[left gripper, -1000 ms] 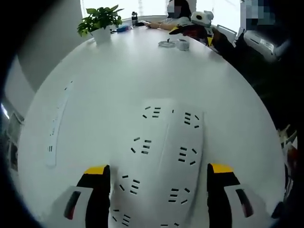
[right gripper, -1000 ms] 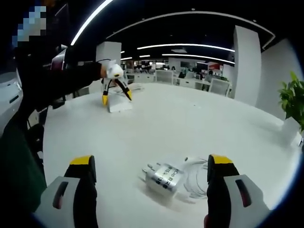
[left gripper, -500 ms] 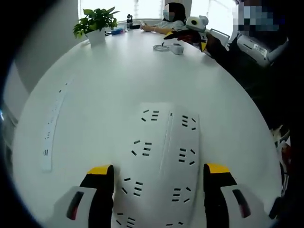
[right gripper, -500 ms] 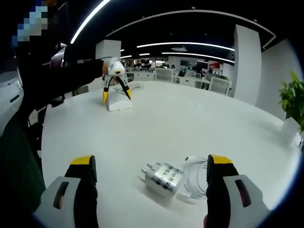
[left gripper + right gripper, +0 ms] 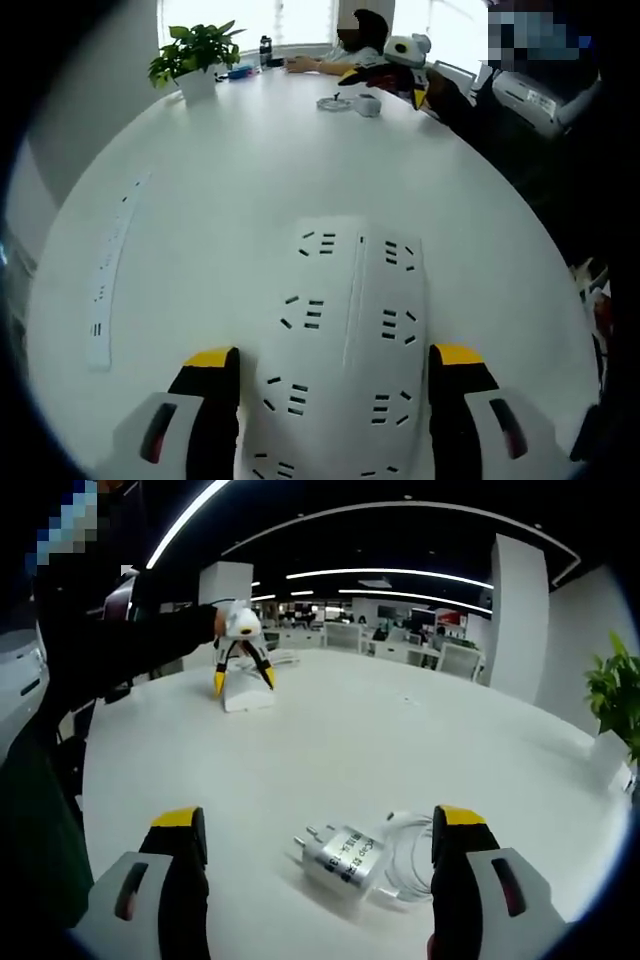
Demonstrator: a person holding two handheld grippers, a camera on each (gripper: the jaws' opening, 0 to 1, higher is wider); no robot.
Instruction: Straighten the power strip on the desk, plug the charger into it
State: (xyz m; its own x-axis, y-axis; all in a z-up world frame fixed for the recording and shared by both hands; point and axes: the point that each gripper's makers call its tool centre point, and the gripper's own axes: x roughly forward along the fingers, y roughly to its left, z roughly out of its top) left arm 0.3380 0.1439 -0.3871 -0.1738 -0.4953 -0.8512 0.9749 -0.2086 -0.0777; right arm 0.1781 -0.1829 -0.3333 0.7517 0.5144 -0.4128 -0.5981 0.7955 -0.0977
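A wide white power strip with two rows of sockets lies on the white table, running straight away between the jaws of my left gripper. Both yellow-tipped jaws press its long sides. In the right gripper view that same gripper stands over the strip at the far left of the table. A silver charger with two pins pointing left lies between the jaws of my right gripper, its white cable coiled beside it. Those jaws are open and apart from the charger.
A thin white strip lies along the table's left side. A potted plant and small items sit at the far end, where a person is seated. A dark sleeve reaches in from the left. Another plant stands at right.
The power strip was tilted between the left jaws and now lies square to them, with the jaws a little closer together. The right gripper and the charger have hardly shifted.
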